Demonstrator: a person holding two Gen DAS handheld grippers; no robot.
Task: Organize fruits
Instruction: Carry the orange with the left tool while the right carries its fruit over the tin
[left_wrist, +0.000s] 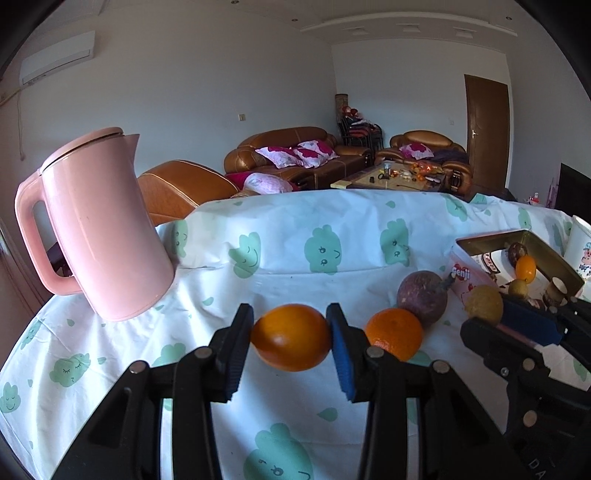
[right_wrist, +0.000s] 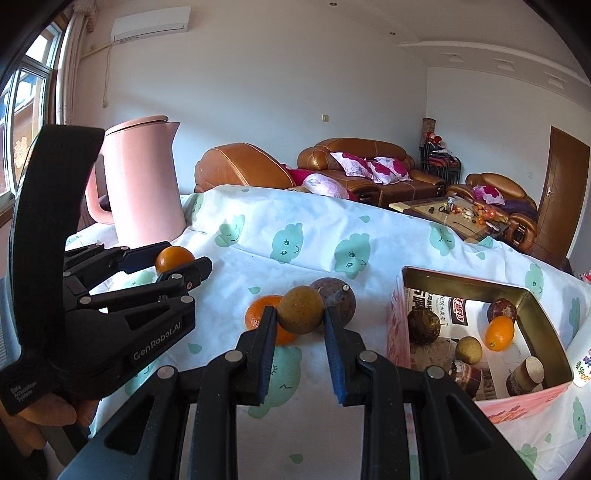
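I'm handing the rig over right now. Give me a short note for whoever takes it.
Left gripper: jaws shut on an orange, lifted off the cloth.
Right gripper: jaws shut on a yellow-brown fruit.
On the cloth: a mandarin and a purple fruit, beside the tin box.
Done: several fruits are already in the box.
Left: drop both held fruits in, then the two on the cloth.

"Genji" stands in red on the pink wall of the tin box (left_wrist: 466, 273). "GenRobot.AI" and, seemingly, "Data Acquisition System" are printed in white on the left gripper (right_wrist: 183, 263) body.
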